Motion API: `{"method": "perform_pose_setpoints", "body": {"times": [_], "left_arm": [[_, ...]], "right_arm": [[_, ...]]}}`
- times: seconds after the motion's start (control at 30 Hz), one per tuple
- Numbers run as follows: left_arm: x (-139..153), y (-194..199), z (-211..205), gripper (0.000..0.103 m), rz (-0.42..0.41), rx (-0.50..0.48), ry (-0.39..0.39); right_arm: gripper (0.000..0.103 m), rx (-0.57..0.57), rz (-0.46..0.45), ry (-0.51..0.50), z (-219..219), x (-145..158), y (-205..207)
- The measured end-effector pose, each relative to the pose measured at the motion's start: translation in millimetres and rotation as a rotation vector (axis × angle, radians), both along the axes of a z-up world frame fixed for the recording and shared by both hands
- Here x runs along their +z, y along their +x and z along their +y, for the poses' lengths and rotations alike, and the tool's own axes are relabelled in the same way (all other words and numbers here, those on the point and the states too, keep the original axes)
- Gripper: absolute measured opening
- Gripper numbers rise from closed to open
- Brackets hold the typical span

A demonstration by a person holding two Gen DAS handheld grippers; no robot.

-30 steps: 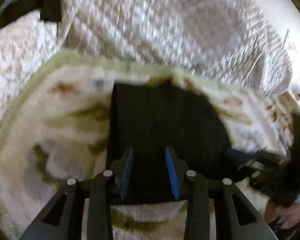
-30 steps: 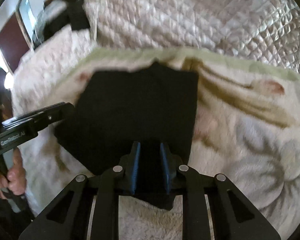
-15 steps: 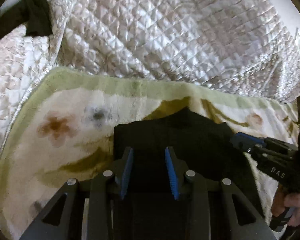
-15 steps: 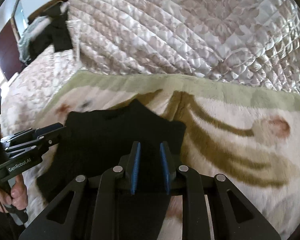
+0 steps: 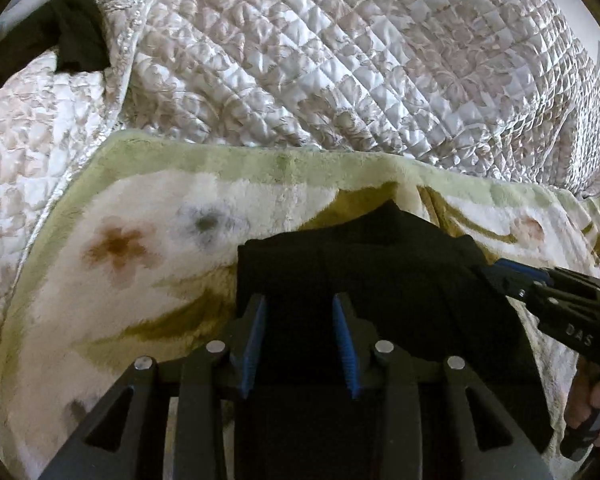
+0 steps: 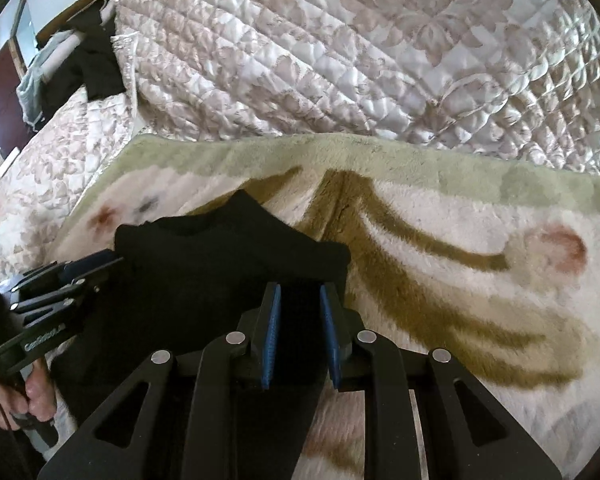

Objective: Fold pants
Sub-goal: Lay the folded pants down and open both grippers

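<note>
my two wrist cameras sit close above the bed, each angled down along its own fingers. both share the black pants (image 5: 380,272), floral blanket (image 5: 148,208) and quilt (image 6: 340,48) — each also catches the other gripper at its edge.

A bed covered by a quilted, shiny floral bedspread (image 5: 340,60) carries everything. On it lies a plush blanket (image 5: 140,208) with a pale green border and a flower pattern, spread beneath and ahead of both grippers. Black pants (image 6: 228,264) lie directly on the blanket, under and just beyond the fingers. Dark clothing (image 6: 96,68) rests far ahead to the left.
</note>
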State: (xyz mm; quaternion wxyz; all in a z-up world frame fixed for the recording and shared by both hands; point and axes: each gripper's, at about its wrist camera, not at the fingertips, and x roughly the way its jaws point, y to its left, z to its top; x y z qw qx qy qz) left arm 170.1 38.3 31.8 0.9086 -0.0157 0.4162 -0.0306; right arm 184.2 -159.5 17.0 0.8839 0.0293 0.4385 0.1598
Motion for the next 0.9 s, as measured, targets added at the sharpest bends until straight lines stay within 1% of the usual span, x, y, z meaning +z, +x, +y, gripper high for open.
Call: {"method": "perform_pose_setpoints", "body": {"times": [0.13, 0.2, 0.33, 0.43, 0.53, 0.63, 0.73, 0.9], "left_arm": [[9.1, -18.5, -3.8, 0.038, -0.009, -0.004, 0.014], [13.7, -31.1, -5.8, 0.038, -0.016, -0.006, 0.011], [20.5, -58.2, -9.1, 0.038, -0.029, -0.006, 0.008], [20.9, -75.8, -11.5, 0.038, -0.033, -0.006, 0.009], [14.7, -88.1, -13.6, 0.038, -0.024, -0.008, 0.015], [2.1, -94.4, -14.0, 0.038, -0.003, -0.004, 0.015], [-2.1, -98.0, -15.9, 0.038, -0.023, -0.006, 0.028], [-7.1, -95.7, -15.3, 0.038, -0.028, 0.008, 0.033]], "right_arm": [[0.021, 0.016, -0.026, -0.009, 1.8, 14.3, -26.7], [0.022, 0.028, -0.034, -0.013, 4.3, 18.2, -40.5], [0.022, 0.049, -0.041, -0.024, 12.2, 21.5, -72.3], [0.022, 0.050, -0.043, -0.029, 16.2, 22.4, -92.2], [0.022, 0.044, -0.036, -0.030, 18.9, 19.7, -108.6], [0.022, 0.044, -0.025, -0.036, 22.0, 12.5, -118.2], [0.022, 0.043, -0.017, -0.049, 23.6, 0.9, -122.3], [0.023, 0.038, -0.022, -0.039, 22.6, -6.0, -121.5]]}}
